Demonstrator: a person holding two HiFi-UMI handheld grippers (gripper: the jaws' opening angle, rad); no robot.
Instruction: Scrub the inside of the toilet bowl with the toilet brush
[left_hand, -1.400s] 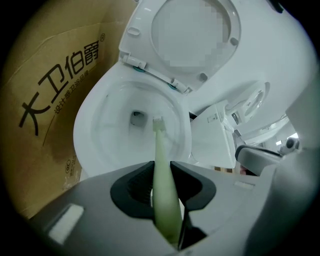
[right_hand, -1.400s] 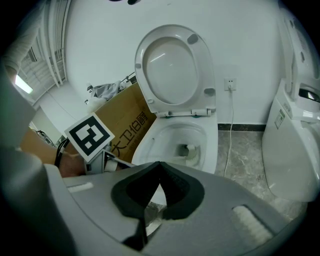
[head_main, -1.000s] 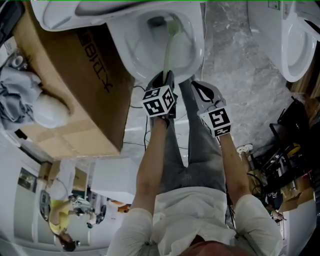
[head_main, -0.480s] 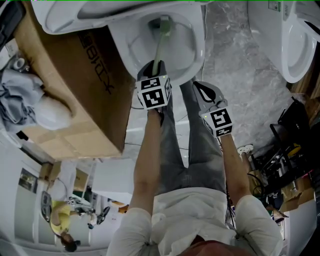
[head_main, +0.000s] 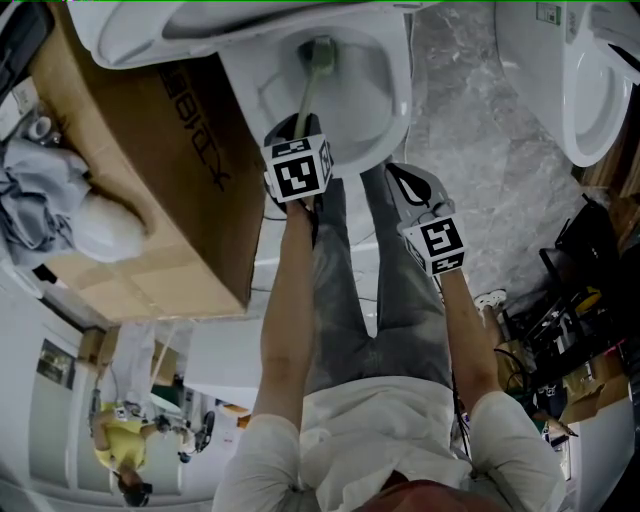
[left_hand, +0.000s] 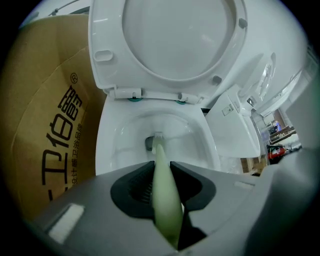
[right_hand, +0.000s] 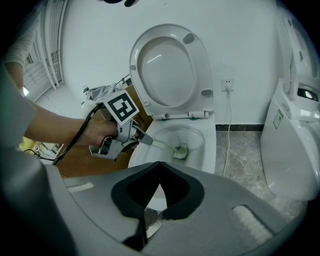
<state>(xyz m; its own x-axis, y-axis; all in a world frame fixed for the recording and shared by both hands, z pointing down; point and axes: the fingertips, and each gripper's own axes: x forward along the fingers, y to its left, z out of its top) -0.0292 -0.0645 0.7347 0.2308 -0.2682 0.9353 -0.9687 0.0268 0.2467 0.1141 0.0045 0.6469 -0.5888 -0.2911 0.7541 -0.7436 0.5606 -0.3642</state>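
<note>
The toilet brush (head_main: 308, 98) is inside the toilet bowl (head_main: 400, 100). Its head is now by the drain hole; a second ago it was more to the right. Your left gripper (left_hand: 161, 172) squeezes its handle. Your right gripper (right_hand: 159, 172) stays closed on nothing.

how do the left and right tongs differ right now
The left tongs are clamped on the toilet brush handle; the right tongs are shut on nothing. The left tongs reach up to the toilet bowl rim, with the brush head down inside; the right tongs sit back, short of the bowl. Both are shut and face the same bowl.
</note>
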